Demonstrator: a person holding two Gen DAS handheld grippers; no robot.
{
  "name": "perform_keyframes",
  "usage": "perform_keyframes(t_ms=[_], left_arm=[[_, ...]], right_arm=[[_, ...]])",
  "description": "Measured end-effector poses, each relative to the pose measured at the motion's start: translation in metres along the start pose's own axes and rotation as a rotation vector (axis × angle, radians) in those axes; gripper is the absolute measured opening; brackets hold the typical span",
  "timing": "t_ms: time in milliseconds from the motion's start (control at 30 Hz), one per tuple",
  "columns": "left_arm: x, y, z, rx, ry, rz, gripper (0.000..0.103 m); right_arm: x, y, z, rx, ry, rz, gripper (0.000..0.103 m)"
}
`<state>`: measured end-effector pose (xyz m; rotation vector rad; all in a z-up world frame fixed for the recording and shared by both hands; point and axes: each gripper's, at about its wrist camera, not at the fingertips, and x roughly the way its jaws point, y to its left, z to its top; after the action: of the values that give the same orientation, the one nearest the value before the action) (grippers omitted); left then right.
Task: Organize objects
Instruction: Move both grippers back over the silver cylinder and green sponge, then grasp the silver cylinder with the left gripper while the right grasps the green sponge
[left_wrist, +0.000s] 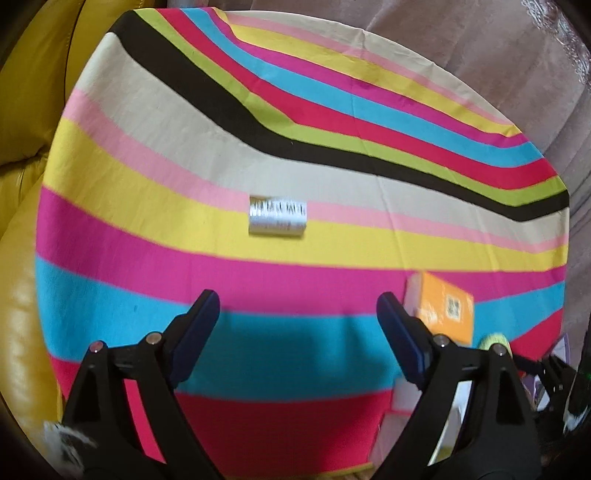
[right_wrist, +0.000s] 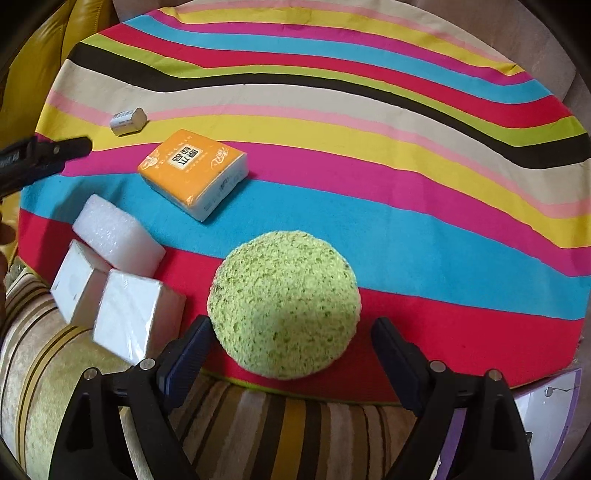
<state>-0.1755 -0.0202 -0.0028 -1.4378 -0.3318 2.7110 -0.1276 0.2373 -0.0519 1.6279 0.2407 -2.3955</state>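
We work over a round desk (right_wrist: 406, 122) under a striped cloth, its far half bare, with a yellow leather seat (left_wrist: 22, 206) past the left edge and a striped cushion (right_wrist: 288, 424) under the near edge.

Largest of the things is the green round sponge (right_wrist: 284, 302), sitting at the near edge just ahead of our right tongs (right_wrist: 291, 354), which stand spread wide and hold nothing. Next comes the orange tissue pack (right_wrist: 192, 171), left of the middle. Along the near-left edge a white foam block (right_wrist: 118, 236) and two white wrapped packs (right_wrist: 136, 317) touch one another, one pack overhanging the rim. Smallest is the white labelled roll (left_wrist: 277, 216), lying on its side alone toward the left edge, straight ahead of our left tongs (left_wrist: 297, 317), likewise spread and empty.

We judge that the sorting is early, with a reach in hand. The left tongs seem lined up for the roll: move forward, lower, close across it. The room around it is free.
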Motion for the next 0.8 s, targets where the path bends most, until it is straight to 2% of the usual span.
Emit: perform_keyframes(t_ms=[267, 367, 433, 467, 567, 800], left_arm=[[0.034, 0.01, 0.033, 0.001, -0.007, 0.036, 0.088], [0.045, 0.009, 0.039, 0.013, 0.006, 0.052, 0.082], [0.054, 0.009, 0.041, 0.016, 0.022, 0.06, 0.073], [0.058, 0.008, 0.041, 0.025, 0.031, 0.062, 0.063], [0.065, 0.007, 0.042, 0.042, 0.042, 0.07, 0.05], [0.059, 0.002, 0.036, 0.047, 0.031, 0.039, 0.05]], right_arm=[[0.003, -0.005, 0.008, 0.012, -0.022, 0.003, 0.089], [0.005, -0.008, 0.012, 0.022, -0.031, 0.001, 0.089], [0.007, -0.009, 0.015, 0.025, -0.034, 0.0, 0.09], [0.008, -0.008, 0.017, 0.025, -0.034, -0.001, 0.091], [0.011, -0.008, 0.021, 0.027, -0.035, -0.001, 0.096], [0.011, -0.018, 0.022, 0.025, -0.039, -0.004, 0.097]])
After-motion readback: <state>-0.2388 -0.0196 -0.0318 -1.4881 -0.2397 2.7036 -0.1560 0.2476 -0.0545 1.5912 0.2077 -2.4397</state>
